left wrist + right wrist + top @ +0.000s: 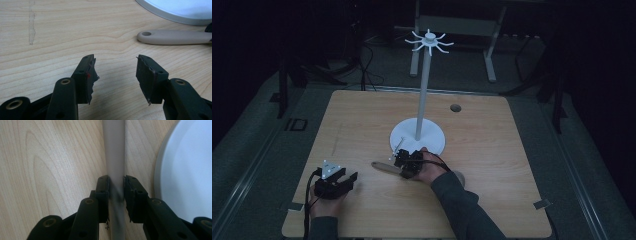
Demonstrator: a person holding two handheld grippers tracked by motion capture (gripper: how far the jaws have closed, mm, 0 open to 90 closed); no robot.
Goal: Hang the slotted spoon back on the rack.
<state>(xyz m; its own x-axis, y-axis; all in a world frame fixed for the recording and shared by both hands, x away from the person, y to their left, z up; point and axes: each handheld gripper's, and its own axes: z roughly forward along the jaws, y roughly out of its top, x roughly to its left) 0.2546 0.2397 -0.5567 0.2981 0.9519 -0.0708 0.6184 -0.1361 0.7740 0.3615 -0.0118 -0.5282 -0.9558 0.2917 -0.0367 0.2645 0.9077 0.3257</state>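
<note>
While right claw (116,188) straddles the handle (114,150), flat on the counter (492,190) beside the stand base (432,137), pads look just touching: squeeze square before lifting. Left claw (115,75) apart, idle.

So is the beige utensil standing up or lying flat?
Lying flat: the beige utensil rests lengthwise on the table, its handle between the right gripper pads.

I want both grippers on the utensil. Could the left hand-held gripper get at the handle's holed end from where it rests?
Probably yes: the left hand-held gripper is open, with bare table between it and the beige handle.
</note>
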